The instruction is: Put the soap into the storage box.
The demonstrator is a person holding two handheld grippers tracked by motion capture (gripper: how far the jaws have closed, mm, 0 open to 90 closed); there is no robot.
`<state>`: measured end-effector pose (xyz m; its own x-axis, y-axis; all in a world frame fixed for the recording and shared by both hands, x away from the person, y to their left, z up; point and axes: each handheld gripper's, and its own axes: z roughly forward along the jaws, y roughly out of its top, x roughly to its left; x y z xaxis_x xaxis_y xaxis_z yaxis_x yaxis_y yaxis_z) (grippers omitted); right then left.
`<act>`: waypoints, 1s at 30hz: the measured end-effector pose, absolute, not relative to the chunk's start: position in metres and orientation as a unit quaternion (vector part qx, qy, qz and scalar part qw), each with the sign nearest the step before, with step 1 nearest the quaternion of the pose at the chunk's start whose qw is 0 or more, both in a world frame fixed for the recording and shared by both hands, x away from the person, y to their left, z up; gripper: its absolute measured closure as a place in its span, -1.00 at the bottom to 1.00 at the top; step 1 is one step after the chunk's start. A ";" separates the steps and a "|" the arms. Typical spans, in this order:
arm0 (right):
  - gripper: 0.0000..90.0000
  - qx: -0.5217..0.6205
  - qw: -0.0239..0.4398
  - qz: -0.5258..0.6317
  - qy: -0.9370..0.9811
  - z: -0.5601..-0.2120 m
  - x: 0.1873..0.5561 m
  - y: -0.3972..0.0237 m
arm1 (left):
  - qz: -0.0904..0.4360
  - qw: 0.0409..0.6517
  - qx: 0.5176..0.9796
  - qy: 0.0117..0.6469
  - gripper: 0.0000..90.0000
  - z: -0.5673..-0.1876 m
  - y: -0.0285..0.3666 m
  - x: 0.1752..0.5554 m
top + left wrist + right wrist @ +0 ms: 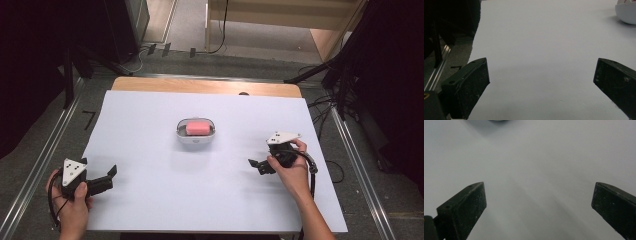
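The pink rectangular soap bar (197,128) lay flat in a shallow white oval plastic dish (196,139), at the middle of the white-covered table (150,200) and slightly toward its far side. My judgement was that the bar could slip: it looked smooth and rounded at the edges, so a pinch taken off-centre might squirt it out. The dish looked light and stood loose on the sheet, so a jaw catching its rim might push or tip it rather than reach the soap. The dish wall also seemed to hide the bar's lower sides, leaving little to grip.

The right gripper (259,165) was held well apart from the dish, toward the near right, its jaws spread wide with nothing between them. The left gripper (107,178) sat at the near left corner, farther off, jaws likewise spread and empty, the dish's curved wall (627,13) showing at the far edge of its own view.
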<state>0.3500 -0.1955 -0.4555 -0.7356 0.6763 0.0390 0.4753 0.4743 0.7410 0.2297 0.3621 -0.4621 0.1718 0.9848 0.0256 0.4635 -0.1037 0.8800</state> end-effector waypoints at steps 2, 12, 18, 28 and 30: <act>-1.00 0.346 0.135 0.385 0.845 -0.457 0.347 -0.200 | 0.338 0.385 0.662 0.547 -0.99 -0.462 0.362 0.230; -1.00 0.371 0.151 0.378 0.835 -0.465 0.332 -0.222 | 0.340 0.383 0.662 0.547 -0.99 -0.462 0.361 0.230; -1.00 0.383 0.158 0.378 0.828 -0.467 0.323 -0.238 | 0.341 0.383 0.662 0.546 -0.99 -0.462 0.361 0.230; -1.00 0.433 0.173 0.385 0.796 -0.475 0.304 -0.272 | 0.341 0.378 0.666 0.545 -0.99 -0.462 0.360 0.230; -1.00 0.441 0.174 0.388 0.791 -0.477 0.300 -0.279 | 0.342 0.377 0.666 0.545 -0.99 -0.462 0.360 0.230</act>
